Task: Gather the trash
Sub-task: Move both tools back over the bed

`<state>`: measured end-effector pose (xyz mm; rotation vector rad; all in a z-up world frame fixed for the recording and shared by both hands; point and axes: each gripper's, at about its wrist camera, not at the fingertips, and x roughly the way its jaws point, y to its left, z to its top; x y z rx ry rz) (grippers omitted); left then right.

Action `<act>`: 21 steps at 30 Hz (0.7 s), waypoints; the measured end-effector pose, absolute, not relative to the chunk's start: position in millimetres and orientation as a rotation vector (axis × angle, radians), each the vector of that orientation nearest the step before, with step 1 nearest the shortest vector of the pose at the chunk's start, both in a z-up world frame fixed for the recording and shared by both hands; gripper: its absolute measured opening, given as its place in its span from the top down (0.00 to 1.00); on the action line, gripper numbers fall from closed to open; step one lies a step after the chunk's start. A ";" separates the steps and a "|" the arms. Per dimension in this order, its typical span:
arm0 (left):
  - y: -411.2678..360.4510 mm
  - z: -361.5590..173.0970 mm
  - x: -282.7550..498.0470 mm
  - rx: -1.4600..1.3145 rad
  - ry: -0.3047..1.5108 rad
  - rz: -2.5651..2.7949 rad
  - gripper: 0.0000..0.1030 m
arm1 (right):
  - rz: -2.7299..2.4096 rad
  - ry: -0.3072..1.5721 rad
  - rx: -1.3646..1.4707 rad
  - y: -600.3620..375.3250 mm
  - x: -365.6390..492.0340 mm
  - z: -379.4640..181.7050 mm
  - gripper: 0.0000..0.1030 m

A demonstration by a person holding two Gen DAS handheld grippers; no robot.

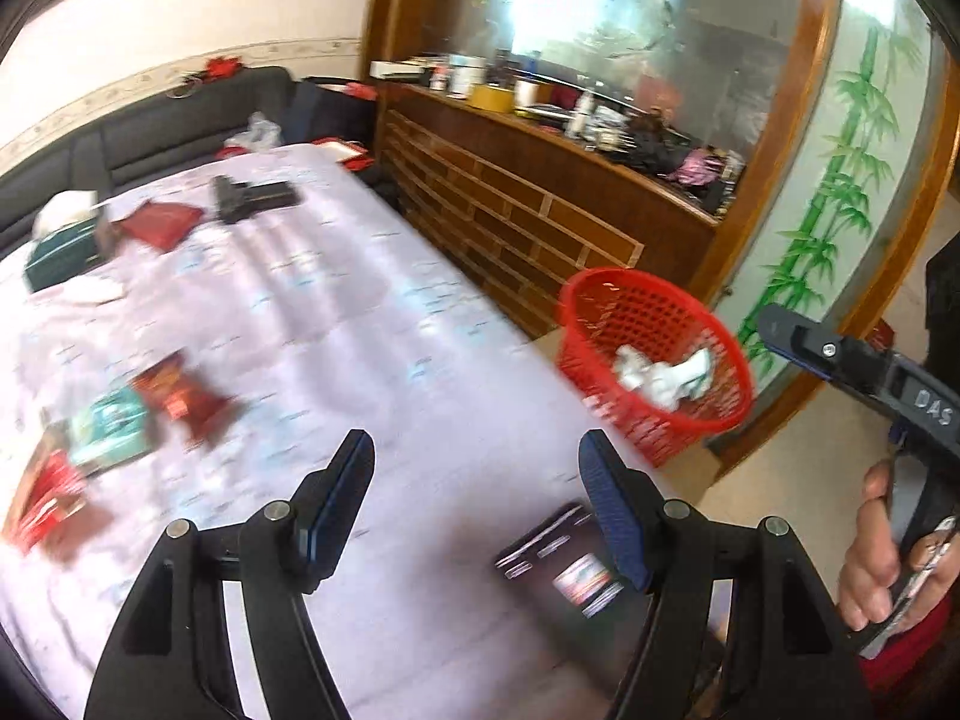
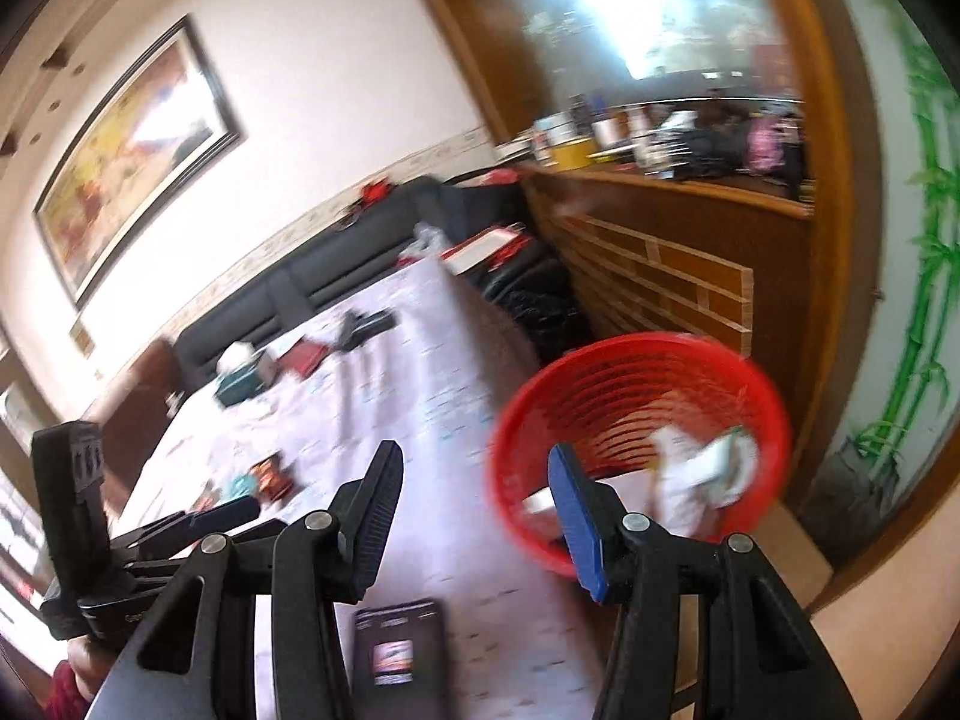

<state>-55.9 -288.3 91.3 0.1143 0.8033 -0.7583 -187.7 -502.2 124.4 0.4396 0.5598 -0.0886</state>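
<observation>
My left gripper (image 1: pixel 477 468) hangs open over the near edge of the cloth-covered table (image 1: pixel 336 312), with nothing between its fingers. A dark packet (image 1: pixel 564 564) lies just under its right finger. My right gripper (image 2: pixel 474 486) is open and empty too, beside the red mesh basket (image 2: pixel 636 414), which holds crumpled white paper (image 2: pixel 702 474). In the left wrist view the basket (image 1: pixel 654 348) stands at the table's right edge. Further left on the cloth lie a red snack wrapper (image 1: pixel 180 402), a teal packet (image 1: pixel 111 426) and a red packet (image 1: pixel 48 498).
At the far end of the table are a teal tissue box (image 1: pixel 60 252), a red booklet (image 1: pixel 159 222) and a black object (image 1: pixel 252 198). A dark sofa (image 1: pixel 150 126) runs behind the table. A wooden cabinet (image 1: pixel 540 210) stands on the right. A hand (image 1: pixel 870 558) holds the right gripper's handle.
</observation>
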 end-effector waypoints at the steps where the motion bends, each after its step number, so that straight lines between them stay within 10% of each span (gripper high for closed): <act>1: -275.4 90.1 -55.3 0.117 0.797 -0.742 0.33 | -0.071 0.568 0.429 -492.5 -183.7 124.3 0.47; 21: -88.4 47.1 7.6 0.324 0.792 -0.386 0.32 | 0.147 0.698 0.321 -379.3 -134.5 104.6 0.47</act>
